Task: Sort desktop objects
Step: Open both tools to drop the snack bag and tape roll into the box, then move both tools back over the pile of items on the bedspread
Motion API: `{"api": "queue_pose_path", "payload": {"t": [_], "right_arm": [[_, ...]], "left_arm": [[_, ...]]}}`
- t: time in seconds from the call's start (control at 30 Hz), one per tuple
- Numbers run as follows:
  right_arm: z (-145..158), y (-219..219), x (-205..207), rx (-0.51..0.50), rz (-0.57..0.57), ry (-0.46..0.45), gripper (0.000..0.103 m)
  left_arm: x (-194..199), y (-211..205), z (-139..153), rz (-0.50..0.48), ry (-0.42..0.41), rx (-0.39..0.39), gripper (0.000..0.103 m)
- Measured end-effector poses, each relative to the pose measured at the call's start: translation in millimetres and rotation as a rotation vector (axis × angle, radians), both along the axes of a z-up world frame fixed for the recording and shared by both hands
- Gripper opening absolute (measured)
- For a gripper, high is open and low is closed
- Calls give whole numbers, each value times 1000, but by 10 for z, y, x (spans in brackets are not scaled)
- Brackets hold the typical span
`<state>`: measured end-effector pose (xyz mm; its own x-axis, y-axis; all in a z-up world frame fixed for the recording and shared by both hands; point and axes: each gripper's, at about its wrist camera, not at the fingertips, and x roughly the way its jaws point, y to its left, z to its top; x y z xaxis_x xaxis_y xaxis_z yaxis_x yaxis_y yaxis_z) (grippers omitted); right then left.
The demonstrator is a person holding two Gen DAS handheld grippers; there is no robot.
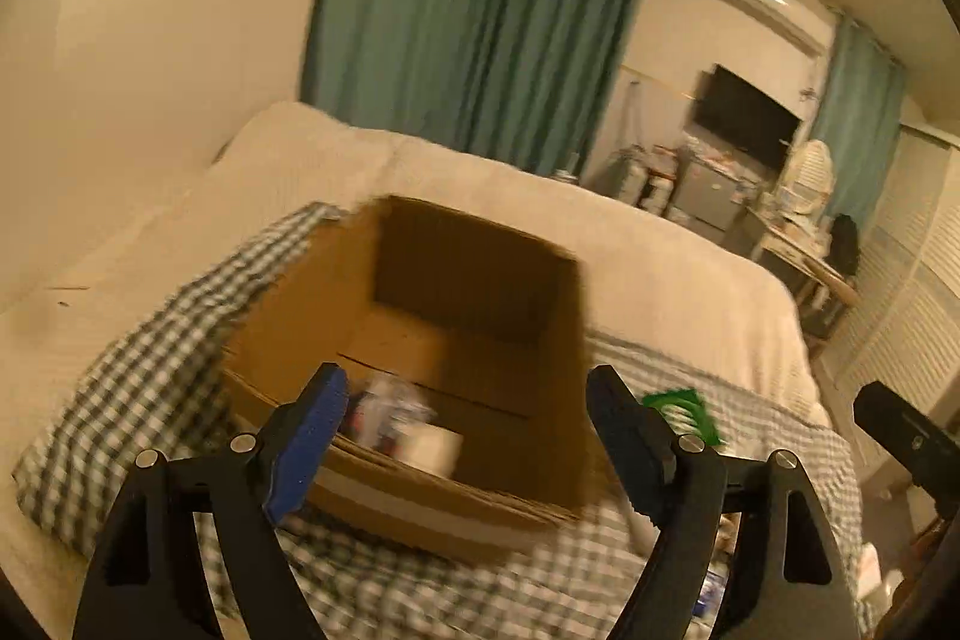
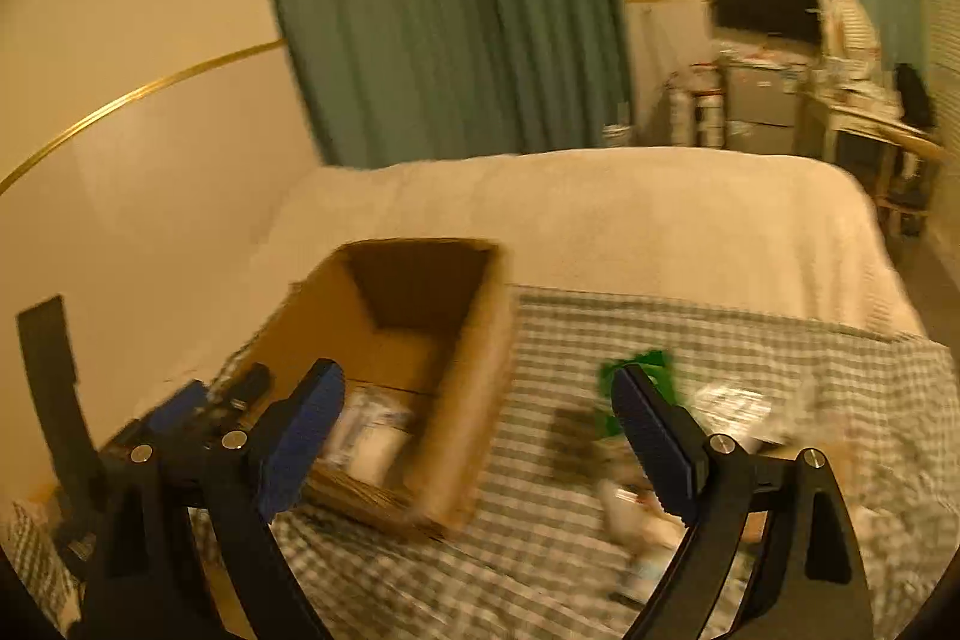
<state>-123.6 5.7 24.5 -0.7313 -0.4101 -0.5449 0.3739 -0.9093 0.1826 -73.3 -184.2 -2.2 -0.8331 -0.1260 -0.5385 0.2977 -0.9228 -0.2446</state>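
No readable text, labels, brands or numbers appear in either view. The packets inside the cardboard box (image 1: 420,340) carry printing, but motion blur smears it past reading. The green packet (image 2: 639,376) on the checked cloth (image 2: 600,460) is likewise too blurred to read.

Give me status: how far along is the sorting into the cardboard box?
Partly done. Done: the open brown cardboard box on the checked cloth already holds a few blurred white packets. In hand: nothing; left gripper and right gripper are both open and empty. Left: the green packet and other blurred small items lie on the cloth outside the box.
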Motion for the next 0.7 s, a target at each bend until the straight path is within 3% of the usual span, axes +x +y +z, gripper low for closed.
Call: {"api": "queue_pose_path", "payload": {"t": [0.07, 0.17, 0.27, 0.47, 0.7], "right_arm": [[42, 299, 146, 8, -60, 14, 91], [67, 765, 377, 27, -162, 28, 91], [10, 1107, 544, 28, -239, 19, 91], [-368, 1625, 738, 69, -346, -17, 91], [-982, 1888, 656, 82, -416, -96, 90]], "left_arm": [[34, 268, 7, -49, -1, 23, 92], [73, 674, -70, -121, -13, 57, 93], [54, 1042, -244, -183, -61, 37, 93], [-25, 1629, -876, -310, -200, -15, 93], [-67, 2052, -1430, -435, -253, -92, 93]]}}
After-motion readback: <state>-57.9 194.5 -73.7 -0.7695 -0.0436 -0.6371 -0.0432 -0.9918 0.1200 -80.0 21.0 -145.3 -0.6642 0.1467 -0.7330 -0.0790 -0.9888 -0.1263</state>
